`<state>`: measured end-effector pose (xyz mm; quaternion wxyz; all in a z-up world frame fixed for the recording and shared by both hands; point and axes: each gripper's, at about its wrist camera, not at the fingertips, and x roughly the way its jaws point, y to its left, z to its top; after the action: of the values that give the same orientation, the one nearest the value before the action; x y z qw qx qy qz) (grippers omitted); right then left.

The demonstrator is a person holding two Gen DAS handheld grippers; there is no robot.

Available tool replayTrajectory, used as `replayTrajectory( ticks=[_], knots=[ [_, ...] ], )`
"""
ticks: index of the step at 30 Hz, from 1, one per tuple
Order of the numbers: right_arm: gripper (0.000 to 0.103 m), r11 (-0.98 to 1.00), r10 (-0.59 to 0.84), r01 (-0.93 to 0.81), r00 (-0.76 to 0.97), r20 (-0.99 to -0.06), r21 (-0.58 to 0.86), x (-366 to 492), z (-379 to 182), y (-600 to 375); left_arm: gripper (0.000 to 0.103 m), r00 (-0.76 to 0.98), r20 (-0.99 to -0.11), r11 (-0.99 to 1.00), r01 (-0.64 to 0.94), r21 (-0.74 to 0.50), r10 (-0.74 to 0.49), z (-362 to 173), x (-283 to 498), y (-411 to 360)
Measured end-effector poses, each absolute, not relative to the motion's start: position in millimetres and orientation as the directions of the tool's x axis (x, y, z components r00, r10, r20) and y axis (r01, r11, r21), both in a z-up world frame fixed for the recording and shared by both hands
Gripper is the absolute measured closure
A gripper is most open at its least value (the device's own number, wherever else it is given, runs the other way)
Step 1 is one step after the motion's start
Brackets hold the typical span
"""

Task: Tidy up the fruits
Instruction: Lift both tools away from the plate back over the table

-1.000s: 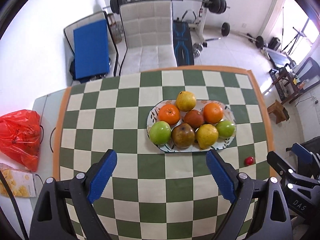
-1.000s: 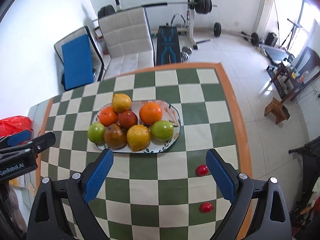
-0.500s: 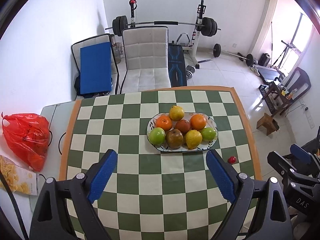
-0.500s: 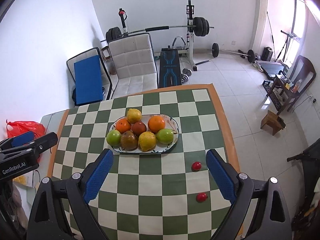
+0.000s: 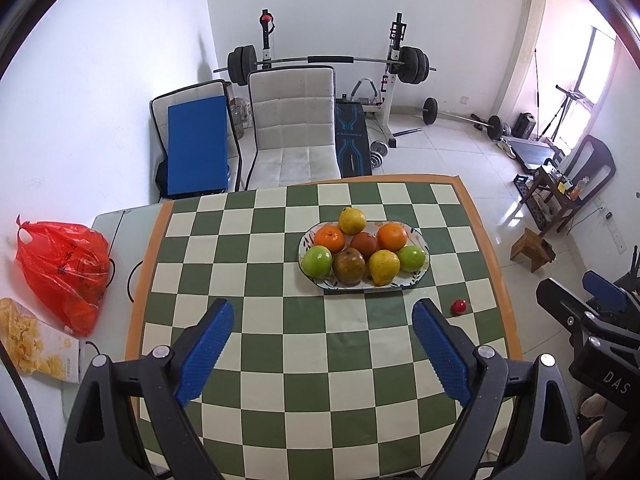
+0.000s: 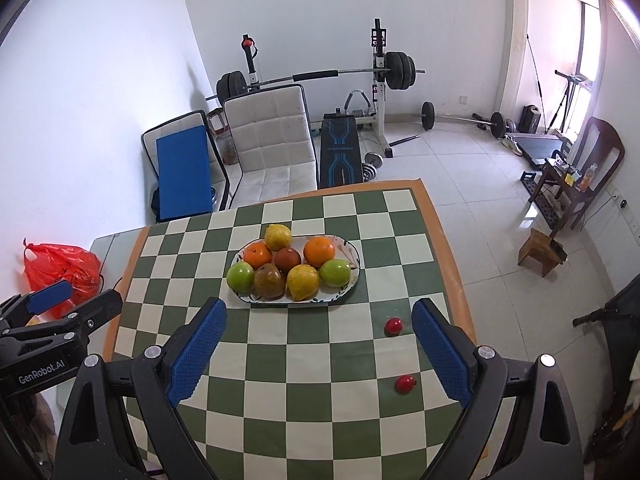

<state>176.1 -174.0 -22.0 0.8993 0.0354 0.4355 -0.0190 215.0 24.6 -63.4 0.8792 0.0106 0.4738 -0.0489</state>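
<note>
An oval patterned plate [image 5: 421, 276] [image 6: 347, 289] sits on the green-and-white checked table [image 5: 280, 364] [image 6: 312, 364] and holds several fruits: oranges, green apples, yellow pears and darker brown ones. One small red fruit [image 5: 458, 306] [image 6: 393, 325] lies on the cloth right of the plate. A second small red fruit [image 6: 405, 383] lies nearer the front edge. My left gripper [image 5: 323, 350] hangs open well above the table, nothing between its blue pads. My right gripper [image 6: 318, 350] is open too, equally high and empty.
A red plastic bag [image 5: 64, 268] and a snack box [image 5: 34, 346] lie on a white surface left of the table. A white chair [image 5: 296, 128], a blue pad and a barbell rack stand behind. The table's right edge [image 6: 452, 264] drops to tiled floor.
Both grippers have risen and pulled back from the table, so the plate and fruits look smaller and farther away. Nothing on the table moved; both stayed open.
</note>
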Motion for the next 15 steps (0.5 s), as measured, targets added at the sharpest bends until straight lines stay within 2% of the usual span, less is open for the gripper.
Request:
replayTrajectory(
  ticks=[3,4,5,10,15],
  knots=[
    [0.004,0.996,0.004,0.07,0.626,-0.78,0.061,173.9,-22.9,-172.8,0.011,0.541,-0.839,0.997,0.076,-0.018,-0.057,-64.9,213.1,26.9],
    [0.001,0.995,0.008,0.072,0.628,-0.778,0.068,174.1,-23.6,-173.3,0.008,0.536,-0.843,0.997,0.074,-0.017,-0.054,-65.8,213.2,27.5],
    [0.001,0.994,0.018,0.073,0.631,-0.776,0.082,174.0,-24.4,-175.1,0.0,0.532,-0.845,0.997,0.072,-0.018,-0.054,-67.2,214.0,27.0],
    [0.001,0.989,0.046,0.081,0.622,-0.781,0.124,186.0,-40.0,-192.1,0.0,0.537,-0.844,0.998,0.052,0.022,-0.009,-78.0,221.1,20.8],
    [0.001,0.977,0.073,0.132,0.518,-0.852,0.164,218.2,-100.5,-244.2,0.0,0.484,-0.874,0.998,0.032,0.063,0.04,-110.2,245.8,-1.5]
  ],
)
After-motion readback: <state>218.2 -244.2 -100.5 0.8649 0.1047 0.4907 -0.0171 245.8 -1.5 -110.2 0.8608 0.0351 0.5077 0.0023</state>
